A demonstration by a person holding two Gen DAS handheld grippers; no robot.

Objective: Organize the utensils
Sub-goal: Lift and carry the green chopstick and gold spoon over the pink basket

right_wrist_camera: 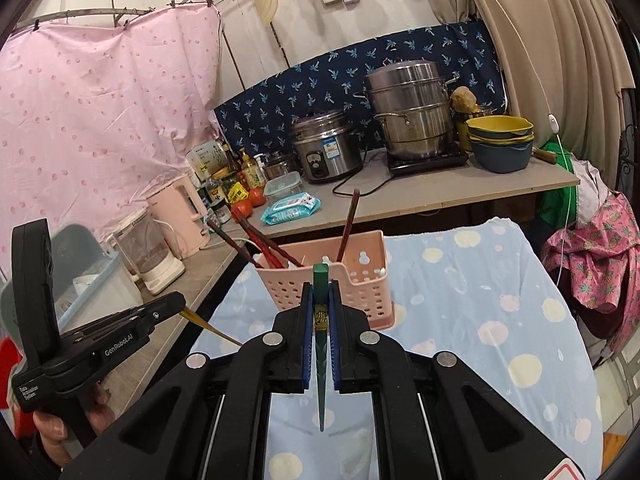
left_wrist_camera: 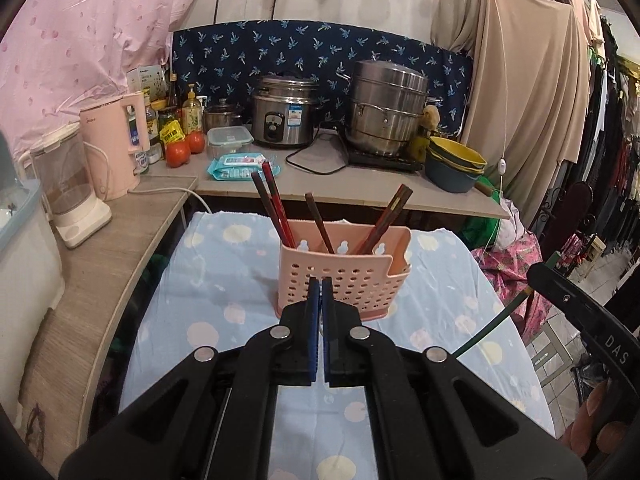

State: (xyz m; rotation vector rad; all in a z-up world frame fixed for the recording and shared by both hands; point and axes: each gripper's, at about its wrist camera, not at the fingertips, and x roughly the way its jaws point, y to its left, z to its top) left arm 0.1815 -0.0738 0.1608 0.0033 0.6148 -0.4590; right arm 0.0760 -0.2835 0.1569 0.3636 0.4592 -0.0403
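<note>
The pink perforated holder [left_wrist_camera: 344, 270] stands upright in the middle of the left wrist view, on the surface draped with a pale blue spotted cloth [left_wrist_camera: 224, 280]. Dark red and brown chopsticks [left_wrist_camera: 276, 210] lean out of its compartments, 2 crossing at the left, 1 near the middle, and a pair tilting right.

The left gripper [left_wrist_camera: 320, 286] sits low in the center of that view, its blue-padded fingers [left_wrist_camera: 314, 320] pressed together just in front of the holder's front wall. In the right wrist view the same gripper [right_wrist_camera: 182, 305] appears at the lower left, with a thin golden-brown stick [right_wrist_camera: 212, 326] poking from its tip, so it appears to be pinching that stick.

The right gripper [right_wrist_camera: 321, 292] fills the lower center of its own view, fingers pinching a green chopstick [right_wrist_camera: 321, 344] near its thick end, the tapered end pointing back toward the camera. The thick end is up near the holder's front rim; I cannot tell whether it touches.

Behind, along the upper part of both frames, a grey counter carries a rice cooker [left_wrist_camera: 285, 114], a stacked steel steamer [left_wrist_camera: 386, 106], yellow and blue bowls [left_wrist_camera: 456, 164], tomatoes [left_wrist_camera: 178, 154] and a pink kettle [left_wrist_camera: 116, 146].
</note>
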